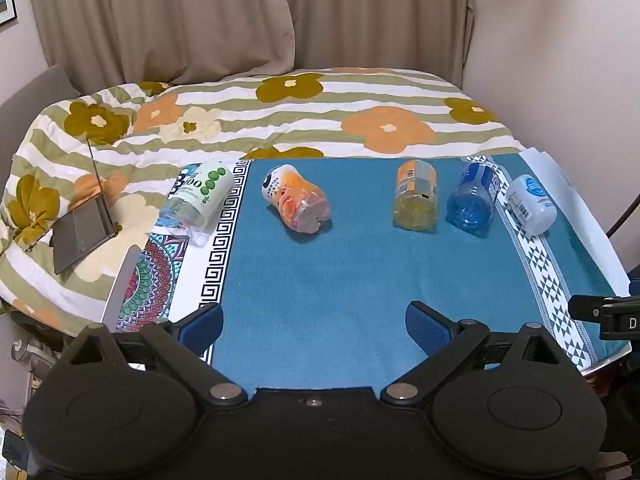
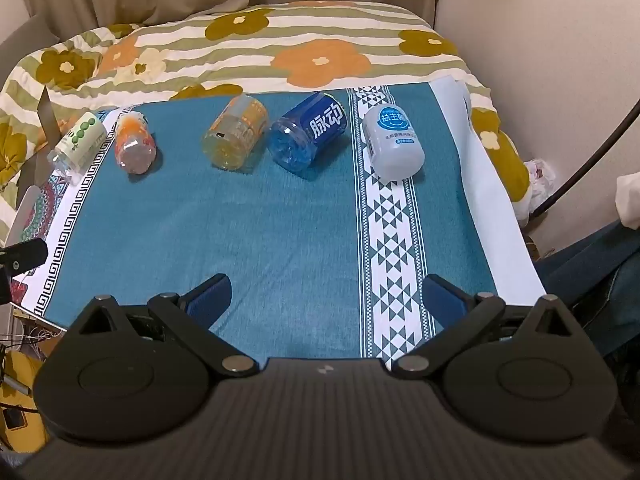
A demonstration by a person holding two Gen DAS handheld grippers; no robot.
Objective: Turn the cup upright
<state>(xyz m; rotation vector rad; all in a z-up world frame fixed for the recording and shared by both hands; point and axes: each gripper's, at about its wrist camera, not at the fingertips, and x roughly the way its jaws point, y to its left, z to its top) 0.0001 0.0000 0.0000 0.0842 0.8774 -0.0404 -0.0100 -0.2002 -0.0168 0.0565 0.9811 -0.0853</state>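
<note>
Several cut-bottle cups lie on their sides in a row on the teal cloth (image 1: 320, 280): a green-dotted one (image 1: 198, 200) (image 2: 78, 144), an orange-pink one (image 1: 296, 204) (image 2: 134, 146), a yellow-orange one (image 1: 415, 200) (image 2: 236, 138), a blue one (image 1: 474, 200) (image 2: 306, 136) and a white one (image 1: 530, 204) (image 2: 394, 142). My left gripper (image 1: 314, 328) is open and empty near the front edge, well short of the cups. My right gripper (image 2: 326, 300) is open and empty, also well short of them.
The cloth covers a table in front of a bed with a flowered quilt (image 1: 280, 112). An open laptop (image 1: 86, 224) lies on the quilt at left. Curtains (image 1: 240, 12) hang behind. The right gripper's edge (image 1: 608, 314) shows at far right of the left wrist view.
</note>
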